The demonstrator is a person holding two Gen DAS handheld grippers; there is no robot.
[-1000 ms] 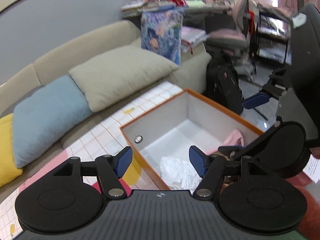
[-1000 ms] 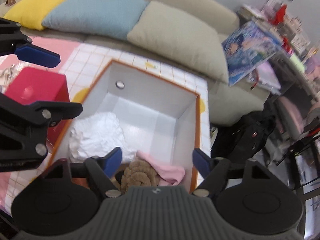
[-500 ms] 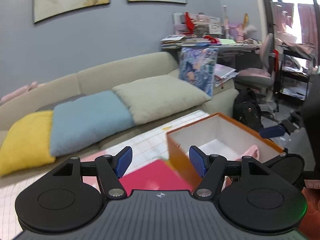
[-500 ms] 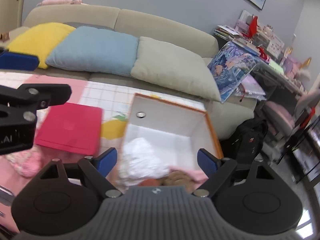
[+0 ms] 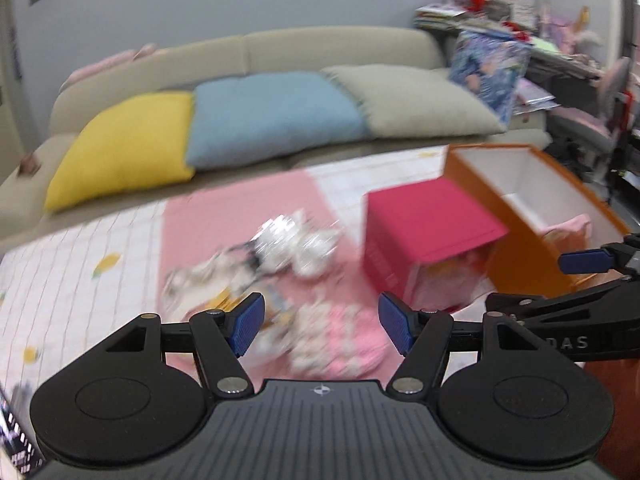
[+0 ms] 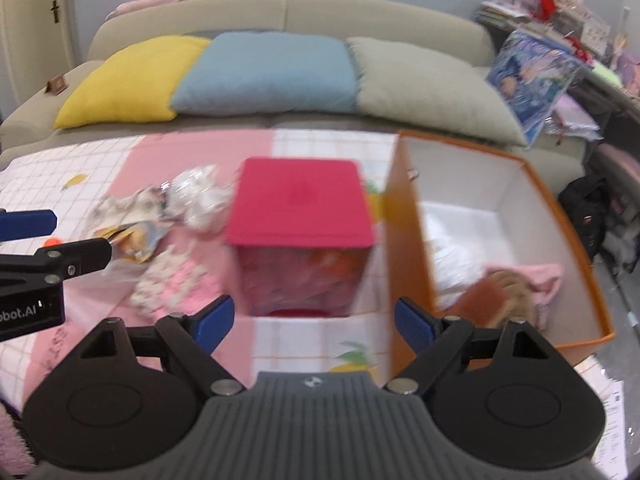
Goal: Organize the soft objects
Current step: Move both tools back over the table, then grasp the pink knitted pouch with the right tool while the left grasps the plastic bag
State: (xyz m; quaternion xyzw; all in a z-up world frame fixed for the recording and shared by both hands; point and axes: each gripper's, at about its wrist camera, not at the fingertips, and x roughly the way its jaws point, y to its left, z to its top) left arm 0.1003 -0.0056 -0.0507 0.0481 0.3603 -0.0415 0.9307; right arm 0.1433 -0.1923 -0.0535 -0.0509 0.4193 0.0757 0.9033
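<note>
While both grippers, left & right, gape empty, 3 cushions, 2 boxes.

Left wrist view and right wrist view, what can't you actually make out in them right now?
- Loose pile on the pink mat: motion blur in both views, items unidentifiable.
- Orange box contents: its near wall hides part in the right wrist view; something white, pink and brown shows.
- Red box: contents blurred behind its clear front.
- Left tongs: cut off by the right wrist view's left edge.

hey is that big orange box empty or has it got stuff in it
Not empty. The orange box holds white cloth, a pink cloth and something brown and fuzzy.
</note>
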